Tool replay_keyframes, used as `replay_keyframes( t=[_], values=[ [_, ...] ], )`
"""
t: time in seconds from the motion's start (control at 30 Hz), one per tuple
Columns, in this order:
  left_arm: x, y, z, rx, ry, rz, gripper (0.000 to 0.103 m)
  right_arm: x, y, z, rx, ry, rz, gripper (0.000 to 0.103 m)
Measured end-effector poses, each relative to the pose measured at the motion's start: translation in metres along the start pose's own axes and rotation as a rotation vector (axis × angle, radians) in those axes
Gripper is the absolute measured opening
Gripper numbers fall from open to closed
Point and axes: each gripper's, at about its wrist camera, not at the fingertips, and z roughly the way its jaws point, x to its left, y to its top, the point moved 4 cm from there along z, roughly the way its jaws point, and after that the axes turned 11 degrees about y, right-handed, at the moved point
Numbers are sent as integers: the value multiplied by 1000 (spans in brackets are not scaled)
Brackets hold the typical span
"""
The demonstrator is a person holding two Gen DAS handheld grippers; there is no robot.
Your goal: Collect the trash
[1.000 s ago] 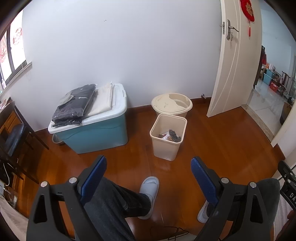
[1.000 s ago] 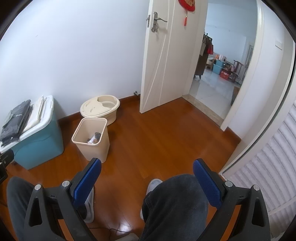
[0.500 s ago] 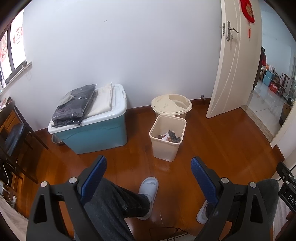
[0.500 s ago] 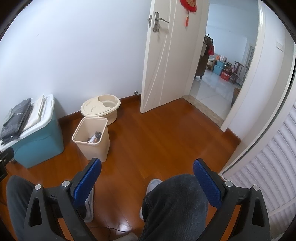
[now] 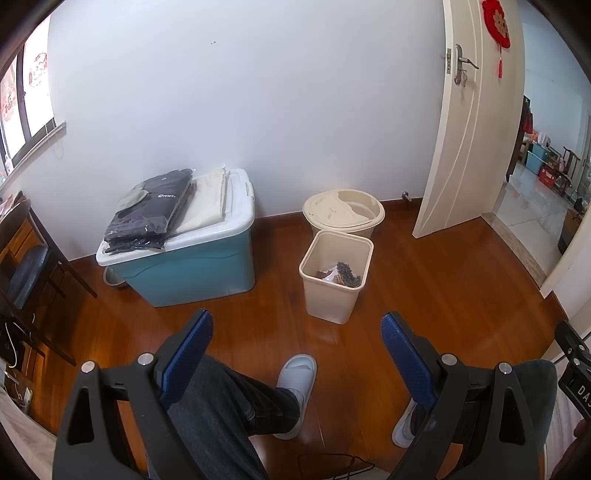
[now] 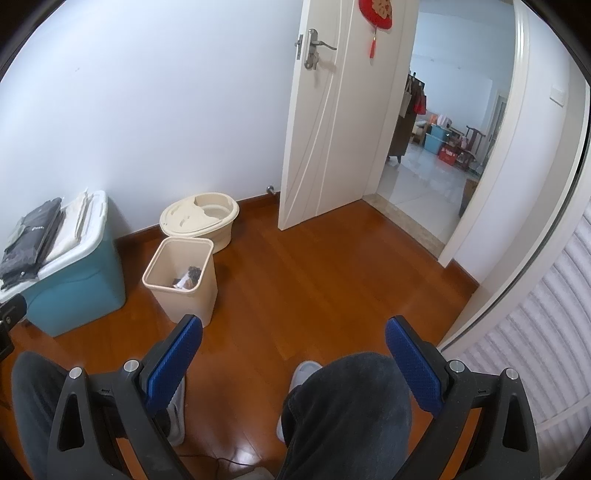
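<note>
You sit with both tools held up in front of you. Your left gripper (image 5: 297, 330) is spread wide, and nothing sits between its blue pads (image 5: 188, 345). Your right gripper (image 6: 293, 336) is spread wide too, and it holds nothing.

The trash bin (image 5: 337, 275) stands on the wooden floor (image 5: 443, 280) ahead of you. It is a tan bin with a square top and no lid on it. Inside, down low, you can see some trash (image 5: 341, 275): a dark clump and a bit of paper or wrapper. In the right view the same bin (image 6: 183, 278) sits just past the left finger of that gripper.

Right behind the bin is a round tan tub (image 5: 343, 212) with a cover that lies a little crooked on it. The tub stands near the white wall. To the left of the bin is a big blue box (image 5: 192, 264) with a white lid. Folded dark clothes (image 5: 151, 208) and a folded cream cloth (image 5: 205, 206) lie on that lid.

Your legs in dark pants (image 5: 229, 402) show below the grippers. A pale slipper (image 5: 297, 384) is on the foot that points toward the bin.

A white door (image 6: 328, 122) stands open on the right. A red charm (image 6: 376, 14) hangs on it. Past the door you can see another room with a shiny pale floor.
</note>
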Motion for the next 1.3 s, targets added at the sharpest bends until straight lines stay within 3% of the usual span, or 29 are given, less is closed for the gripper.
replay_keyframes(
  t=[1.3],
  values=[
    [-1,6,-11,-17,8,-21,93,-5,4,-6,-11,-4,-10,100]
  ],
)
